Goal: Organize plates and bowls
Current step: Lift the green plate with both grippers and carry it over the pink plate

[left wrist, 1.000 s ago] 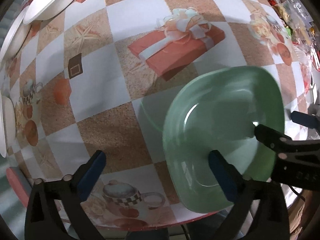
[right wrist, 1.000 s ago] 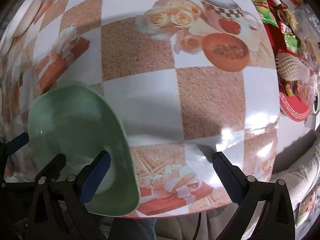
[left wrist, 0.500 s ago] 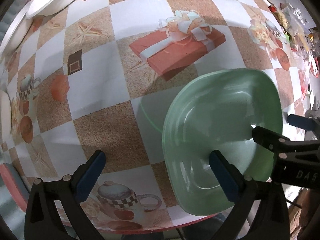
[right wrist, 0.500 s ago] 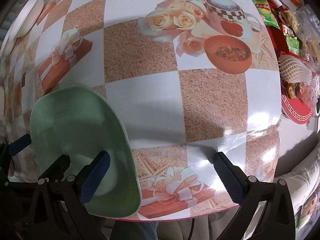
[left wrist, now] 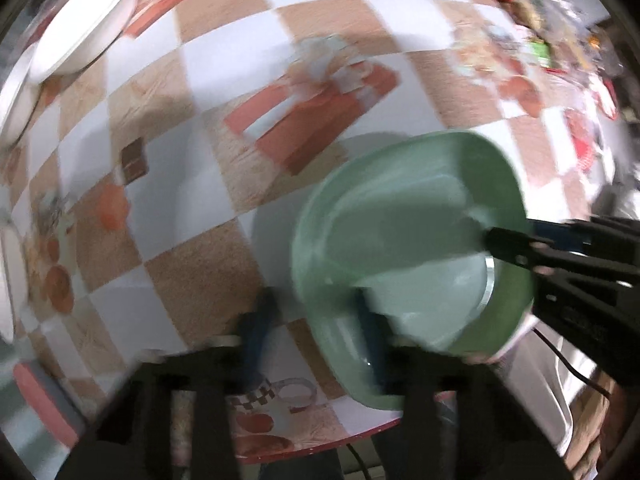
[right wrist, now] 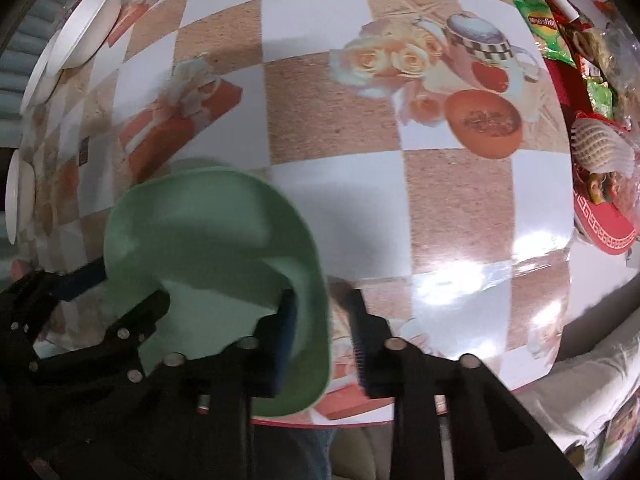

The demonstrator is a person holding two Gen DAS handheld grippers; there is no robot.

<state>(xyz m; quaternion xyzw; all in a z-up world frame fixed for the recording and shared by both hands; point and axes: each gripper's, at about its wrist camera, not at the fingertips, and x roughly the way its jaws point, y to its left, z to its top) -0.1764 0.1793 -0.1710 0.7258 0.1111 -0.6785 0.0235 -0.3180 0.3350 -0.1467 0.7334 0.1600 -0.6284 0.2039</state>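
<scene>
A green square plate (left wrist: 404, 236) sits at the near edge of the table, also in the right wrist view (right wrist: 208, 248). My left gripper (left wrist: 316, 320) has its fingers narrowed around the plate's left rim, one finger inside, one outside; the view is blurred. My right gripper (right wrist: 320, 328) has its fingers narrowed around the plate's right rim, left finger inside, right finger outside. In neither view can I tell whether the pads touch the rim.
White bowls (left wrist: 80, 28) stand at the far left of the checked tablecloth, also in the right wrist view (right wrist: 84, 28). A red tray of snacks and fruit (right wrist: 600, 168) lies at the right. The table's front edge (right wrist: 360, 420) runs just under the plate.
Both grippers have narrowed from wide open, each with one finger on either side of the green plate's rim. The plate now looks tilted.
</scene>
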